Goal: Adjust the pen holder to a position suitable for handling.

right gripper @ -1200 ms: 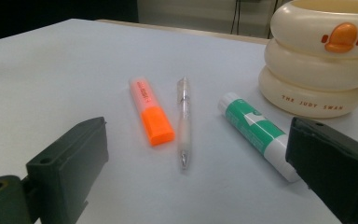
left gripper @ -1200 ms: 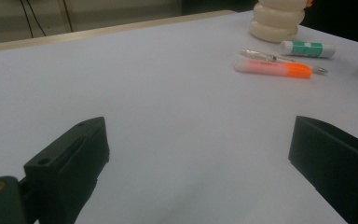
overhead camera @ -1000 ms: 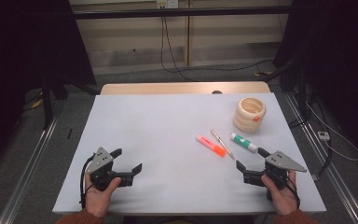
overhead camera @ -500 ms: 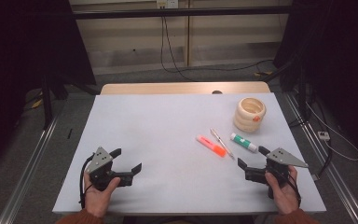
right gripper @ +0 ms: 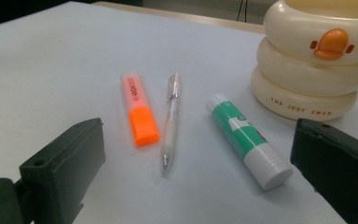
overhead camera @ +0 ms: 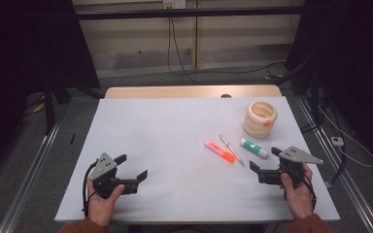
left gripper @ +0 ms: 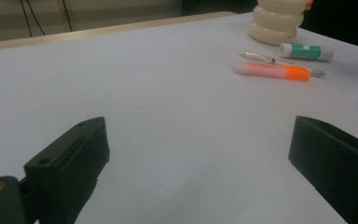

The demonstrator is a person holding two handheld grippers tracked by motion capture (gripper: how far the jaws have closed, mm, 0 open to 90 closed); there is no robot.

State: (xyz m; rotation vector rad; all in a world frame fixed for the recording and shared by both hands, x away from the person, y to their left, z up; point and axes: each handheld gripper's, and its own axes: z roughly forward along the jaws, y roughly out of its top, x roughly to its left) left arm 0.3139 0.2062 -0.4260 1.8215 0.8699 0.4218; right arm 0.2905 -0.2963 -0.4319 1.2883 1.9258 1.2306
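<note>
Over on the left, the left claw sits low over the near left part of the white worktop, jaws spread wide with nothing between them, bare surface under them in the left gripper view. Moving across, the middle of the worktop is plain white. Then the stationery: an orange highlighter lies flat, a clear pen just beside it on its right, and next a green-and-white glue stick, all three near one another right of centre. Behind them, toward the far right corner, stands a cream ringed pen holder with an orange duck bill on its side. Finally the right claw, jaws wide apart and holding nothing, hovers just short of the glue stick, pointed at the row in the right gripper view.
</note>
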